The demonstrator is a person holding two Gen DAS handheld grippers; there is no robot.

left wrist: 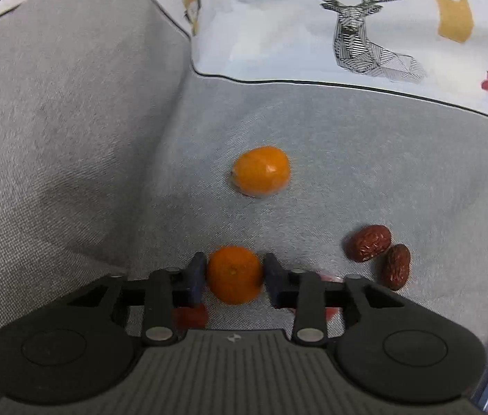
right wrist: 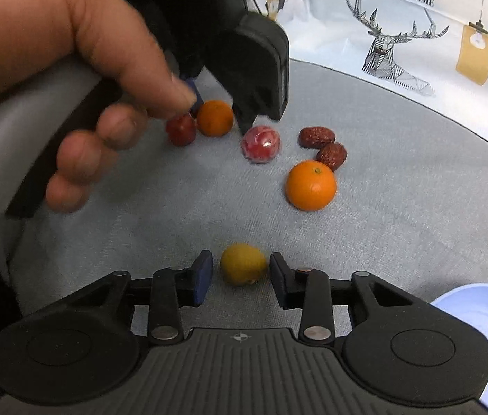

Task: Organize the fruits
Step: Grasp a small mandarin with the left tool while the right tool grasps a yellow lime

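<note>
In the left wrist view my left gripper is shut on a small orange resting on the grey sofa seat. A second orange lies further ahead, and two red dates lie to the right. A red fruit shows partly under the left finger. In the right wrist view my right gripper is open around a small yellow fruit, with gaps on both sides. Ahead lie an orange, the dates, a red wrapped fruit, and the left gripper on its orange.
A pale blue plate sits at the lower right of the right wrist view. A printed deer cushion runs along the back of the seat. A grey sofa arm rises on the left. The person's hand holds the left gripper.
</note>
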